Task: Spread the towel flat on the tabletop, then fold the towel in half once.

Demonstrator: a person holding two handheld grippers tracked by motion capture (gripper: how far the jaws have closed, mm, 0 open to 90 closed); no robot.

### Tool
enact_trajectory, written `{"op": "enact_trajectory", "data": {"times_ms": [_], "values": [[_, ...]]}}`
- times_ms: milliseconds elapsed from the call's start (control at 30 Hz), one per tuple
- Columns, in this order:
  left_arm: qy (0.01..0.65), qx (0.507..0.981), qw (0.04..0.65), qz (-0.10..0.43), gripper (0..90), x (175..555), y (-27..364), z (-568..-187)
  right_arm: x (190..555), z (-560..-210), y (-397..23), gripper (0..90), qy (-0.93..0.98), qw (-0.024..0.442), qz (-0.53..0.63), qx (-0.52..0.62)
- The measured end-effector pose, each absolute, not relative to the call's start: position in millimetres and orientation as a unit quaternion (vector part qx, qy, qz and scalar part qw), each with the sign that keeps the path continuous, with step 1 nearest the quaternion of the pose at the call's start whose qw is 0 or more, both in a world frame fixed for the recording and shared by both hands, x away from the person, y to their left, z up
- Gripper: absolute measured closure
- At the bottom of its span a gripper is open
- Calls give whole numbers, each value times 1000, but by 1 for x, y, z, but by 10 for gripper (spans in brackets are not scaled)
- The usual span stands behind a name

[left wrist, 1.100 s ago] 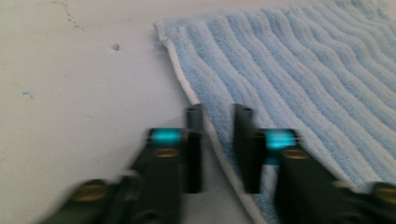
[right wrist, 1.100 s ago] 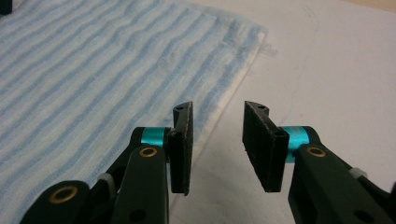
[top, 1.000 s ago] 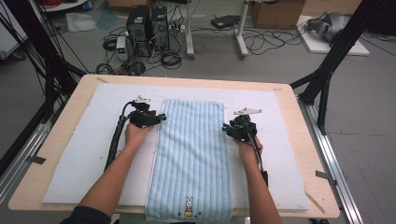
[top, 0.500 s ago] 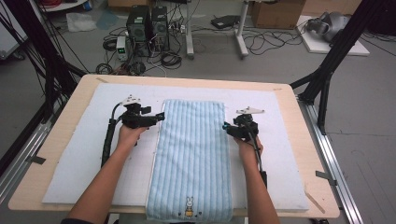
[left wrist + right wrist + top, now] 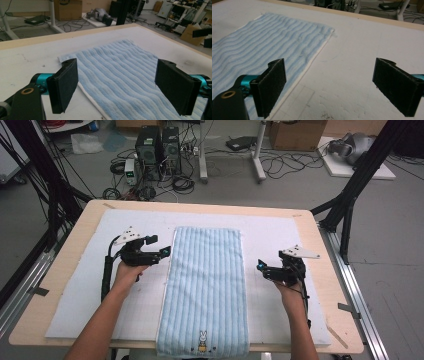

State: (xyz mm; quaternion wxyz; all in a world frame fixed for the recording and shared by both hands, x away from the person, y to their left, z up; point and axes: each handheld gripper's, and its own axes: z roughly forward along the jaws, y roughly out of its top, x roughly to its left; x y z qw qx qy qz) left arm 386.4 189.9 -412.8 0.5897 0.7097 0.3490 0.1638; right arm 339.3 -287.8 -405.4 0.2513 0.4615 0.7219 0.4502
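We find the blue striped towel point(image 5: 206, 287) lying flat down the middle of the white mat point(image 5: 75, 290), its near end hanging over the table edge. Since a second ago both hands have drawn outward, off its long edges. The left gripper point(image 5: 166, 251) and right gripper point(image 5: 260, 266) stand with jaws apart and empty, having just been opening. The spread appears finished. The overhanging hem is cut off below.
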Motion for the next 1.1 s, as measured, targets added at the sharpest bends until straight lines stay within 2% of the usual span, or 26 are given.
{"op": "enact_trajectory", "data": {"times_ms": [67, 133, 1100], "values": [[357, 711, 584, 162, 193, 384, 190, -410, 338, -405, -289, 109, 728, 248, 448, 455], [367, 704, 586, 160, 149, 384, 190, -410, 338, -404, -288, 109, 733, 250, 443, 451], [397, 691, 584, 155, 148, 384, 201, -406, 345, -403, -276, 109, 748, 231, 433, 446]]}}
